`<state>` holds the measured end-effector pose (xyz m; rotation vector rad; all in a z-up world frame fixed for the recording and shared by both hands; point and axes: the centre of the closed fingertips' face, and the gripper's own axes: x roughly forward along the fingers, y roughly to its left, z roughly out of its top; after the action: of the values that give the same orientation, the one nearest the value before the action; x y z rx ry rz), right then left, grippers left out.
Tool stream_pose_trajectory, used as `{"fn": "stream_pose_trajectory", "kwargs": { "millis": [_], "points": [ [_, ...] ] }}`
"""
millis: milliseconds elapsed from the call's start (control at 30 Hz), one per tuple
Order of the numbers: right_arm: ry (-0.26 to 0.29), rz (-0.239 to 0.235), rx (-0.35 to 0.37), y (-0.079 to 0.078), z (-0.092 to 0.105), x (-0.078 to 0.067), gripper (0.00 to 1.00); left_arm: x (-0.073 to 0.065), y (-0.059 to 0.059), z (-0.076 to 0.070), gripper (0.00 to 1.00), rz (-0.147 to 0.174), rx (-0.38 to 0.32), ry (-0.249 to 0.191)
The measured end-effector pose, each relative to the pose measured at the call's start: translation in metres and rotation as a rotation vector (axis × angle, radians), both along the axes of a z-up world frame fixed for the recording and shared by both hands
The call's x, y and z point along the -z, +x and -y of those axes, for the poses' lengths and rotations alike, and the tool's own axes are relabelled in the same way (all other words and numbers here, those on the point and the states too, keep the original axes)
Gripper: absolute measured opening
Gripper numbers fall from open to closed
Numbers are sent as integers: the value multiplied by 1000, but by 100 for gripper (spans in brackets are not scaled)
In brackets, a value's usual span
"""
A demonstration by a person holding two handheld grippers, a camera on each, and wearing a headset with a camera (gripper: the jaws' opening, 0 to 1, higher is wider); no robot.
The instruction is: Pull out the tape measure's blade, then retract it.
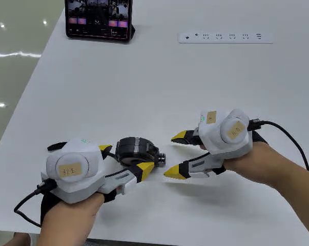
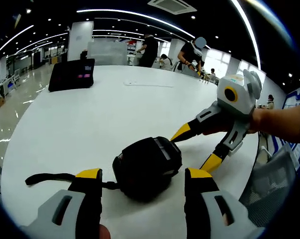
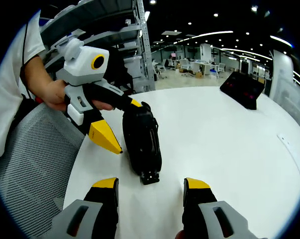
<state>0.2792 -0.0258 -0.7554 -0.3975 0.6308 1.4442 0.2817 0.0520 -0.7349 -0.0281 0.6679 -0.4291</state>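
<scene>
Yellow-tipped left gripper (image 1: pixel 126 158): we see its jaws standing wide on either side of the tape measure; whether a tip touches the case we cannot tell.
Left gripper's own view: the black case lies between our two jaws (image 2: pixel 144 174), closer to the right one.
Right gripper (image 1: pixel 173 156): jaws spread wide and holding nothing, tips pointing at the blade end of the case, just short of it.
Right gripper's own view: the blade end sits just ahead of the gap between our jaws (image 3: pixel 150 183).
Tape measure (image 1: pixel 136 149): black, resting on the table near the front edge, blade inside the case.
Strap (image 2: pixel 45 177): a black loop trailing from the case along the tabletop.
Table (image 1: pixel 144 82): white and smooth.
Far side: a dark tablet (image 1: pixel 99 18) propped upright with its screen lit, and a white power strip (image 1: pixel 225 37) lying flat to its right.
Room: glossy floor (image 1: pixel 11 51) beside the table, a grey mesh chair (image 3: pixel 35 164), ceiling lights above.
Left hand (image 1: pixel 72 218): gripping from behind, low at the table edge.
Right hand (image 1: pixel 251 161): wrapped around the gripper's body, forearm coming in from the right.
</scene>
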Motion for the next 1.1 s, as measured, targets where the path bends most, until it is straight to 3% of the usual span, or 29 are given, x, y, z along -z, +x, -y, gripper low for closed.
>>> {"fn": "stream_pose_trajectory", "kwargs": {
  "millis": [233,400,700,833,900,967,1100],
  "points": [
    [17,23,55,2,12,-9,62,-5,-5,-6,70,23,84,69],
    [9,30,102,2,24,-10,72,-5,-8,-13,72,5,89,71],
    [13,30,163,-4,46,-20,76,-14,-13,-16,81,41,162,120],
    [11,48,164,-11,53,-25,78,-17,-16,-19,80,58,181,153],
    [5,55,170,-11,57,-26,79,-19,-17,-18,80,68,195,149],
    [3,50,183,-12,62,-25,79,-20,-18,-17,79,66,194,118],
    [1,48,197,-18,71,-26,80,-21,-22,-20,78,63,203,120]
  ]
}}
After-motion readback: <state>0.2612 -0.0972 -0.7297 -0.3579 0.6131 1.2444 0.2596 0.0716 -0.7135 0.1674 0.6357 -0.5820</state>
